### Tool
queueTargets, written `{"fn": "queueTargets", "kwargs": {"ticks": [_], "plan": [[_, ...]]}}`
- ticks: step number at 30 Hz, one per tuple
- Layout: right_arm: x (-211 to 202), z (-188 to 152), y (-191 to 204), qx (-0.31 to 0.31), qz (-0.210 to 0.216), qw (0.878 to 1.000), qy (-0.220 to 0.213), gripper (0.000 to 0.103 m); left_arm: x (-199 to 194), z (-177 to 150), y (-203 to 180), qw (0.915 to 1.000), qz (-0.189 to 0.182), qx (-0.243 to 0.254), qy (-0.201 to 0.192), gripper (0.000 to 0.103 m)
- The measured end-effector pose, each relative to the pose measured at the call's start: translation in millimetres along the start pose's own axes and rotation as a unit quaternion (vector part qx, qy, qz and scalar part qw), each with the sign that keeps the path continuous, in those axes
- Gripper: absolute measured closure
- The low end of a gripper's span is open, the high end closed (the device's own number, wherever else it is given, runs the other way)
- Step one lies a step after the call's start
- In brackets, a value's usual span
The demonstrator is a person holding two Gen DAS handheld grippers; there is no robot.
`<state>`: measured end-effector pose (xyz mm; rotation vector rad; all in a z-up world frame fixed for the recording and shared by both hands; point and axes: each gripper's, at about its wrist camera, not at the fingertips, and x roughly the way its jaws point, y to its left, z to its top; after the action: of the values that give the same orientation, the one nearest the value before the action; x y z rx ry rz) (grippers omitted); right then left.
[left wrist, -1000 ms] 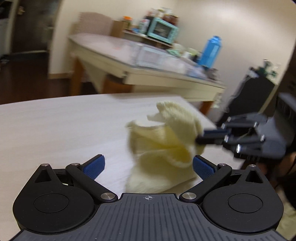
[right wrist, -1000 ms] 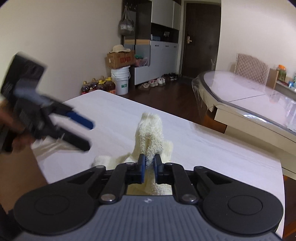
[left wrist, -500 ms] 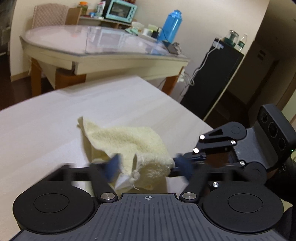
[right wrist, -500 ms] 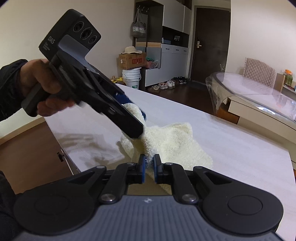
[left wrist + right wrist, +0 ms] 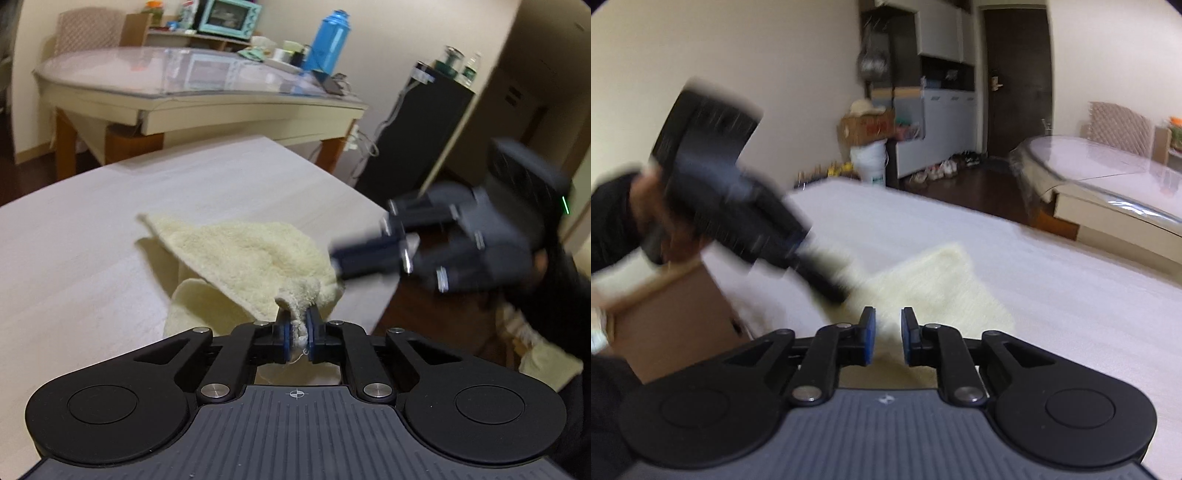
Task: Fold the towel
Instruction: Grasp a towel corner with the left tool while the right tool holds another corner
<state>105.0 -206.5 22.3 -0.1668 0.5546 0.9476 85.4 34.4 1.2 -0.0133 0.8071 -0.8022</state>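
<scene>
A pale yellow towel [image 5: 243, 258] lies bunched on the light wood table [image 5: 92, 258], near its front right corner. My left gripper [image 5: 296, 334] is shut on a corner of the towel and holds it lifted. In the right wrist view the towel [image 5: 938, 288] lies just ahead of my right gripper [image 5: 887, 334], whose fingers stand a little apart with nothing between them. The right gripper [image 5: 424, 243] shows blurred in the left wrist view, at the towel's right edge. The left gripper [image 5: 738, 206] shows blurred in the right wrist view, over the towel's left side.
The table's right edge [image 5: 369, 206] drops off close to the towel. A glass-topped table [image 5: 207, 85] with a blue flask [image 5: 328, 40] stands behind. A black cabinet [image 5: 417, 136] stands at right. A cardboard box [image 5: 676, 317] sits below the table's corner.
My left gripper has closed on the towel's corner. My right gripper has let go of the towel, opened a little and drawn back. Both views are blurred with motion.
</scene>
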Motion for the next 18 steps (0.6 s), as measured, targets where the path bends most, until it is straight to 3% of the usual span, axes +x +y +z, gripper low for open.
{"fn": "queueTargets", "kwargs": {"ticks": [6, 8, 12, 18], "plan": [[34, 46, -28, -0.024, -0.006, 0.999, 0.029, 0.066, 7, -10, -18, 0.999, -0.001, 0.042, 0.016, 0.095], [63, 60, -33, -0.033, 0.018, 0.998, 0.058, 0.065, 8, -13, -21, 0.9989, -0.003, 0.044, 0.016, 0.095], [118, 78, -38, -0.052, 0.063, 0.99, 0.117, 0.054, 7, -18, -21, 0.9991, -0.006, 0.04, 0.014, 0.095], [183, 83, -41, -0.074, 0.106, 0.97, 0.206, 0.056, 6, -28, -17, 0.9993, -0.019, 0.028, 0.014, 0.095]]}}
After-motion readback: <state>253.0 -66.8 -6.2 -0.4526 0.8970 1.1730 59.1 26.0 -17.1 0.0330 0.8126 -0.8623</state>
